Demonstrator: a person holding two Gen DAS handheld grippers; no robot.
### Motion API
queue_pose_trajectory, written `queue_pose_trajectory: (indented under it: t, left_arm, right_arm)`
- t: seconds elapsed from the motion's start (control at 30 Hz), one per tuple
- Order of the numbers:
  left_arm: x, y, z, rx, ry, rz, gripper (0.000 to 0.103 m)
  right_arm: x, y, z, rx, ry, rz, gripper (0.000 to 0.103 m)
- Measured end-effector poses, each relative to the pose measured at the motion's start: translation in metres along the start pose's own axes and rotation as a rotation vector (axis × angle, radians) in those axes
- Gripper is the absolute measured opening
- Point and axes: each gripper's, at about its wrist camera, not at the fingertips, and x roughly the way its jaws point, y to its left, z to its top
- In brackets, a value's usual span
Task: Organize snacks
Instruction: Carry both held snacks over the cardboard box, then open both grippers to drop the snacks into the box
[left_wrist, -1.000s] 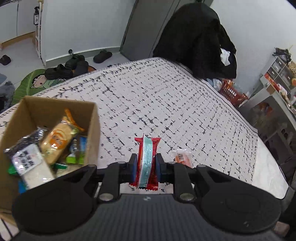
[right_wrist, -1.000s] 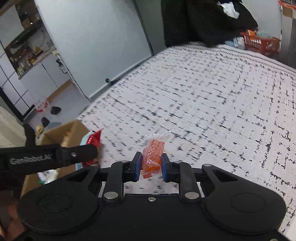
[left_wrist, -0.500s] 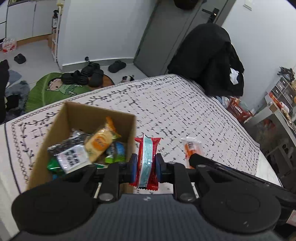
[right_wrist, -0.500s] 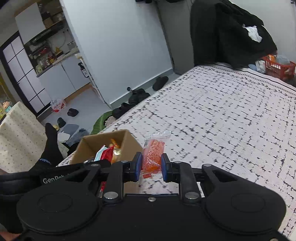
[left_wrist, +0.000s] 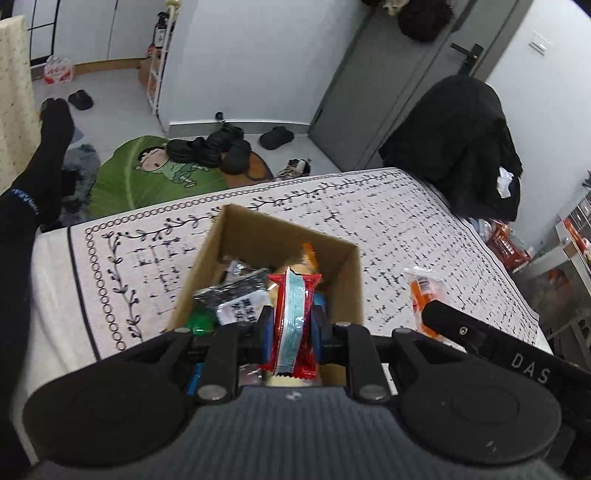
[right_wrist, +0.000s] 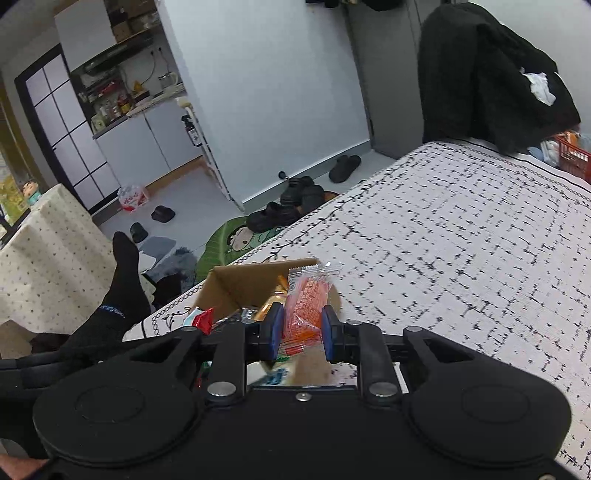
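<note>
An open cardboard box with several snack packs inside stands on the patterned bed cover. My left gripper is shut on a red and light-blue snack packet, held upright over the box's near side. My right gripper is shut on an orange snack in a clear wrapper, hovering over the box near its right wall. In the left wrist view the orange snack and the right gripper's black arm show to the right of the box. The red packet's tip shows in the right wrist view.
A person's leg in a black sock stretches out left of the bed. Shoes and a green cartoon mat lie on the floor beyond. Dark clothes hang by the bed's far corner, a red basket beside them.
Both grippers have swung left toward the box with their packets still gripped. The box went from the left of the left wrist view to right under the red packet; the orange snack now hangs over it.
</note>
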Motion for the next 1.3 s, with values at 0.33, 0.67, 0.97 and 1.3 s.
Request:
queue_pose_trajectory:
  t: [0.33,0.67,0.97,1.3]
  left_arm:
    - [0.0,0.019,0.004,-0.062,0.004,-0.007,0.027]
    - [-0.004,0.025,0.013,-0.08,0.007,0.017,0.053]
    - [-0.017,0.011,0.02,-0.046,0.02,-0.011,0.083]
    - [-0.046,-0.018,0.019,0.051,0.02,-0.042,0.087]
  right_arm:
    - [0.007,0.025,0.004,-0.03,0.01,0.018,0.022]
    - [0.002,0.026,0.01,-0.006,0.013,0.03,0.029]
    - [-0.023,0.007,0.008,0.042,0.001,-0.007,0.029]
    - [-0.063,-0.016,-0.008,0.109,-0.005,-0.036,0.034]
